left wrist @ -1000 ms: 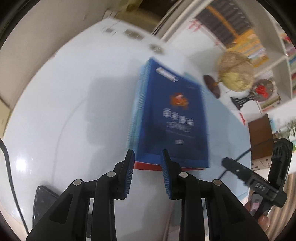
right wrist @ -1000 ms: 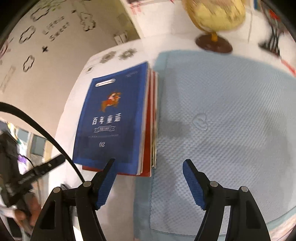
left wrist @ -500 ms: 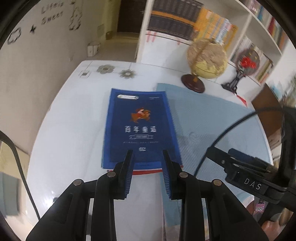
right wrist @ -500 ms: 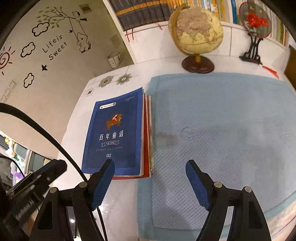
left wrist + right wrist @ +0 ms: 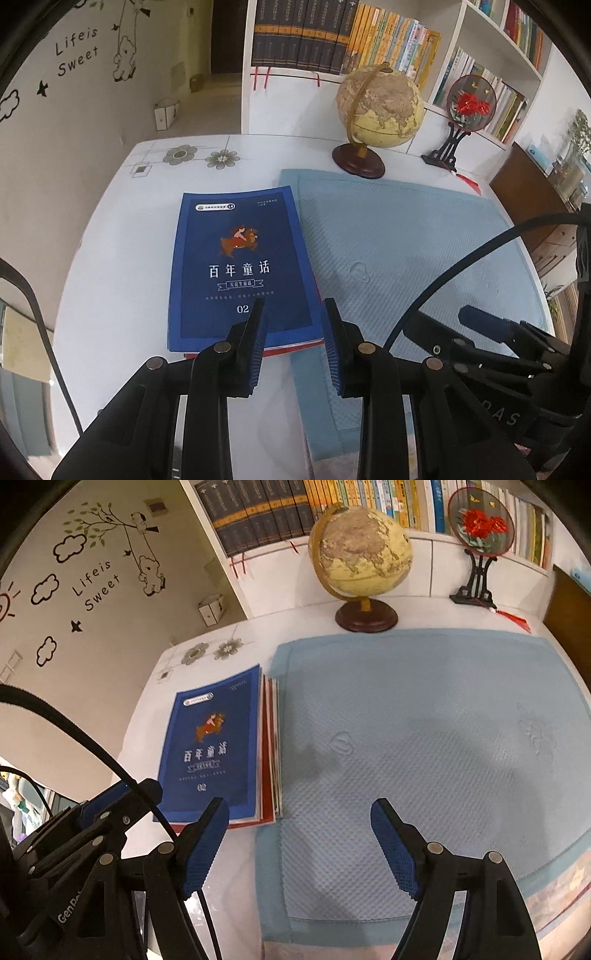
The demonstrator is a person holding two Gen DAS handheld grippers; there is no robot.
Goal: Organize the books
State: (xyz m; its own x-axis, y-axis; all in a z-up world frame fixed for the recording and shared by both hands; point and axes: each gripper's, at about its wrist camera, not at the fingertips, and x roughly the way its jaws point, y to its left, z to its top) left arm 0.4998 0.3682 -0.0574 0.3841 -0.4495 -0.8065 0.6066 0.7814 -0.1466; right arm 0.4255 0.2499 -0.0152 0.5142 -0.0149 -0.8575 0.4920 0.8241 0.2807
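White counter (image 5: pixel 110 258) by a bookshelf (image 5: pixel 332 40), globe (image 5: pixel 380 107) at the back. Book stack (image 5: pixel 240 269) lies flat, just left of the blue mat (image 5: pixel 406 240), blue storybook on top. Thin softcovers: light, floppy, glossy, likely to slide apart. I'd take the near edge, pinching the whole stack. Left hand-held gripper (image 5: pixel 293 328) is narrowly parted and empty; right hand-held gripper (image 5: pixel 299 830) has just been opening, spread wide, nothing between. Only the right view shows the red covers (image 5: pixel 271 746) fanned underneath.
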